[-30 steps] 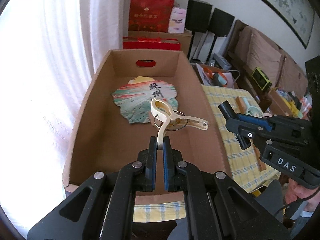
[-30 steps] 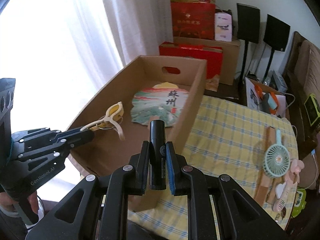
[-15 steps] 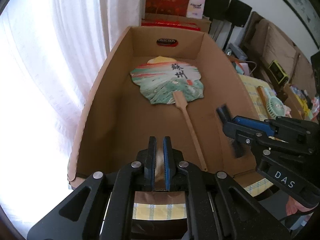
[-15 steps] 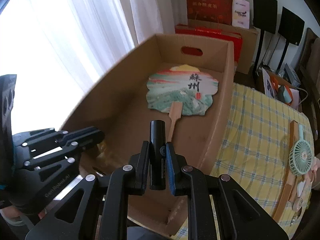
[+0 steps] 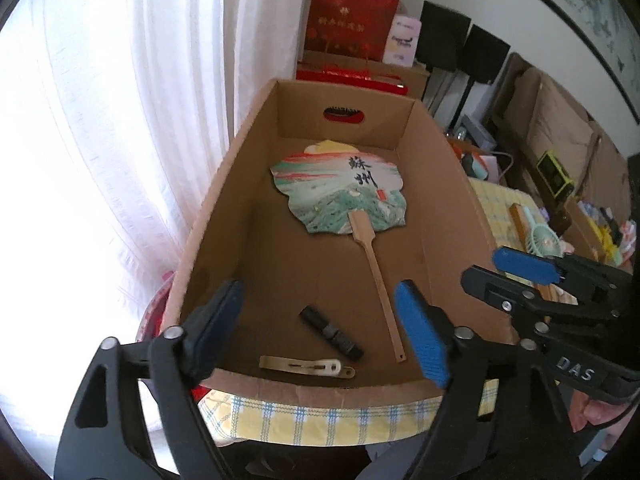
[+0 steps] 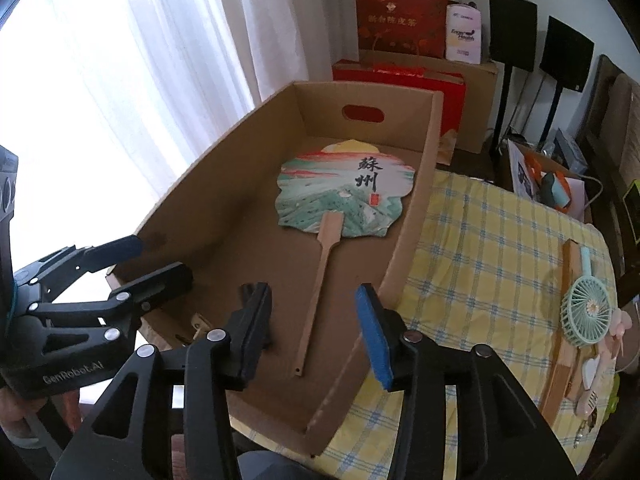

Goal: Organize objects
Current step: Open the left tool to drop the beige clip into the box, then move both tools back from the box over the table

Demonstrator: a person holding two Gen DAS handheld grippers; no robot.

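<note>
We look down into the cardboard box (image 5: 224,184) with both grippers tilted steeply downward over its near edge. On the left, the left gripper (image 5: 320,328) has just been opening and its jaws now stand wide, nothing between the pads. Below it, hard against the box's near wall, lies the cream clip (image 5: 308,366), flat on the floor. Just beyond the clip rests the black cylindrical flashlight (image 5: 332,333), lying slantwise, close to the clip's right end; whether they touch we cannot tell. Moving right, the painted hand fan (image 5: 340,196) lies flat toward the far end, its wooden handle running back to the near right corner. Further right, the right gripper (image 6: 312,328) has also just been opening; its jaws hang parted and empty above the handle's tip. Outside the box, on the yellow checked tablecloth (image 6: 480,248), sits a mint handheld fan (image 6: 586,308) near the right edge.
</note>
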